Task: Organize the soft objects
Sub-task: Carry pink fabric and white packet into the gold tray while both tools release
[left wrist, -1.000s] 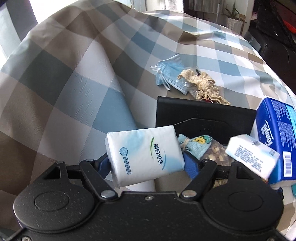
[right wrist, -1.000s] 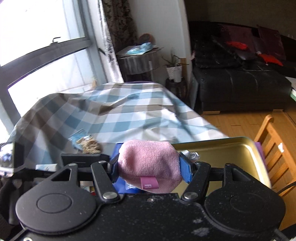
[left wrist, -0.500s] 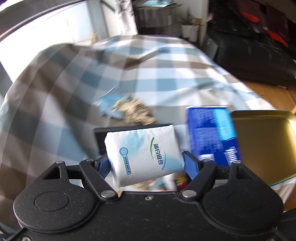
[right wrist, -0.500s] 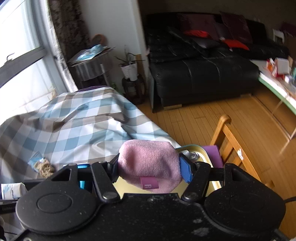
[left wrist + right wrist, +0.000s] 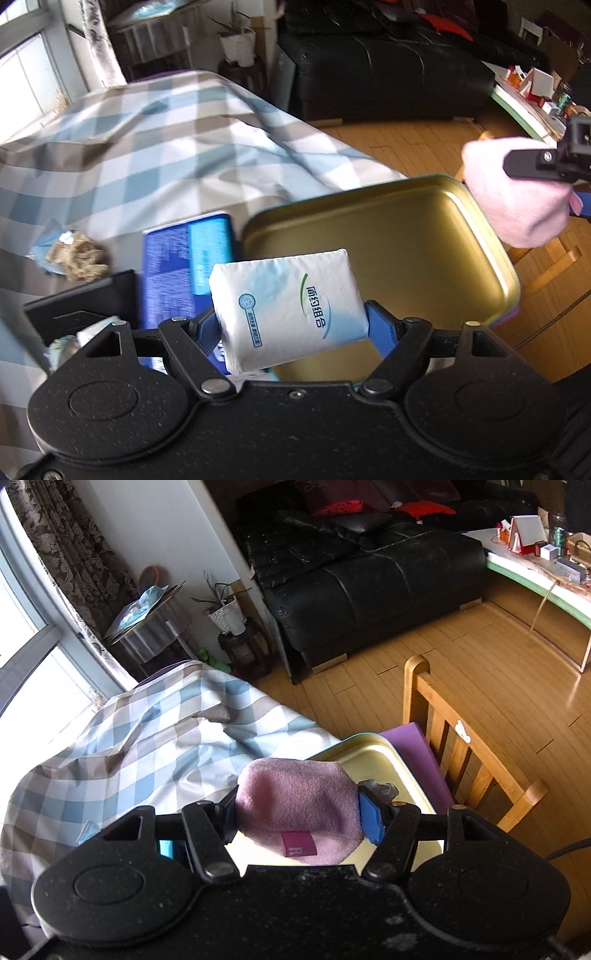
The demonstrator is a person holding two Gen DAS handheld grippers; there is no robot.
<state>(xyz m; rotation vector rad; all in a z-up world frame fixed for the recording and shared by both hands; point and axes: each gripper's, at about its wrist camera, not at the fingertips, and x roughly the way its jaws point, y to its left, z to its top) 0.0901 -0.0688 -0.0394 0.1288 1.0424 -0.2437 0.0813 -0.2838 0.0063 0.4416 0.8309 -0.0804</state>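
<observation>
Over the last second we have swung both grippers away from the black box and the clutter on the checked cloth, so that the gold tray, barely in view before, now fills the space ahead of us

Our left gripper (image 5: 291,325) is clamped on the white tissue pack (image 5: 288,310), which hangs tilted above the near left part of the gold tray (image 5: 424,236); the tray's floor looks bare. Our right gripper (image 5: 299,816) is closed on the pink fleece pouch (image 5: 297,808), held over the tray's far right corner, above its rim and not touching it. We judge this the carrying step: both soft things are lifted and neither is set down. The next move calls for lowering each onto the tray floor, well apart, before we loosen the jaws, since the tray's smooth metal could let the glossy pack slide

The tissue pack is a plump rectangular block in slick printed film. The pouch is a rounded, fuzzy lump with a small magenta label (image 5: 299,843), and it bulges where the blue pads squeeze it. The tray is shallow, with rounded corners and a rolled lip

Just left of the tray lies a blue tissue packet (image 5: 184,269); further left a crumpled lace scrap (image 5: 81,258) rests on the rumpled checked tablecloth (image 5: 147,147). A wooden chair (image 5: 461,746) stands beyond the table's edge
</observation>
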